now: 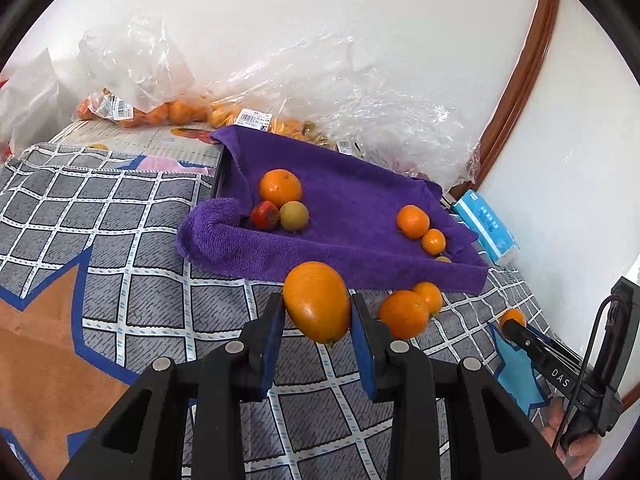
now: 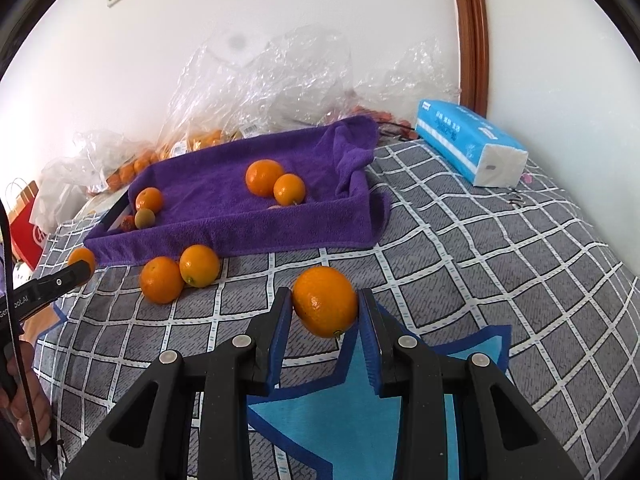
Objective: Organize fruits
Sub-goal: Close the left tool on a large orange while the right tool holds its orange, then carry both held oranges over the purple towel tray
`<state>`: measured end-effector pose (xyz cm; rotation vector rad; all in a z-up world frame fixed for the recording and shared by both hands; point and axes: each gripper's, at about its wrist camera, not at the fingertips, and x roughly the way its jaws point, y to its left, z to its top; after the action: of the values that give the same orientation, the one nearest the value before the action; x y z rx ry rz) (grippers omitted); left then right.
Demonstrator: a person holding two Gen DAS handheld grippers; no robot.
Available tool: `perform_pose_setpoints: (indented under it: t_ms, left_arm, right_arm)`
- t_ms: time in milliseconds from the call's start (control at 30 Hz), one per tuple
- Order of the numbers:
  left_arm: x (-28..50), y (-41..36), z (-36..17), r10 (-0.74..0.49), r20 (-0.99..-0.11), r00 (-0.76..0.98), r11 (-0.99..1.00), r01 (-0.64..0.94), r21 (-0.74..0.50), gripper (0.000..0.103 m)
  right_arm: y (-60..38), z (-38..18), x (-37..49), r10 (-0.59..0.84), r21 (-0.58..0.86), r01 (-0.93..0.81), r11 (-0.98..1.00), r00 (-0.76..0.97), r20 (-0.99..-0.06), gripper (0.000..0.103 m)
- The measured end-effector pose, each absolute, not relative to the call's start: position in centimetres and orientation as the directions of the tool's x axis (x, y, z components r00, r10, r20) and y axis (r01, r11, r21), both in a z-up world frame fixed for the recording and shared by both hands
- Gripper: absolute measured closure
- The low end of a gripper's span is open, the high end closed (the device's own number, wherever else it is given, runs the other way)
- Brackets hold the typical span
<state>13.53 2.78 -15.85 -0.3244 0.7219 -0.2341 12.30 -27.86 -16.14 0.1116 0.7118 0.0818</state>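
My left gripper (image 1: 317,312) is shut on an orange (image 1: 317,306) and holds it above the bedspread, in front of the purple towel-lined tray (image 1: 352,204). My right gripper (image 2: 325,308) is shut on another orange (image 2: 325,302), also above the bedspread. The tray (image 2: 256,232) holds an orange (image 1: 280,188), a red fruit (image 1: 265,215), a green-brown fruit (image 1: 294,216) at its left and two oranges (image 1: 413,221) at its right. Two loose oranges (image 2: 180,274) lie on the bedspread just in front of the tray. The left gripper also shows at the left edge of the right wrist view (image 2: 80,268).
Clear plastic bags with oranges (image 1: 160,112) lie behind the tray against the white wall. A blue tissue pack (image 2: 468,146) lies at the right of the tray. A red paper bag (image 2: 24,224) stands at far left. A wooden door frame (image 2: 472,36) rises behind.
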Motion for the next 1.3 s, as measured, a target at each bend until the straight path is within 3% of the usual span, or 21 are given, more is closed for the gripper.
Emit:
perform_pose_setpoints:
  t_ms: [800,1300]
  left_arm:
    - [11.8,4.6,-14.1,-0.39,-0.496,0.776,0.872,0.138,-0.47,0.072]
    - [12.0,5.5,-14.0,-0.368,-0.506,0.78,0.867,0.092,-0.489,0.072]
  right_arm:
    - [-24.7,-12.1,9.2,0.109,0.131,-0.036,0.991,0.783,-0.613,0.07]
    - [-23.8,-10.4,8.8,0.08,0.125,-0.006,0.992,0.795,-0.601,0.07]
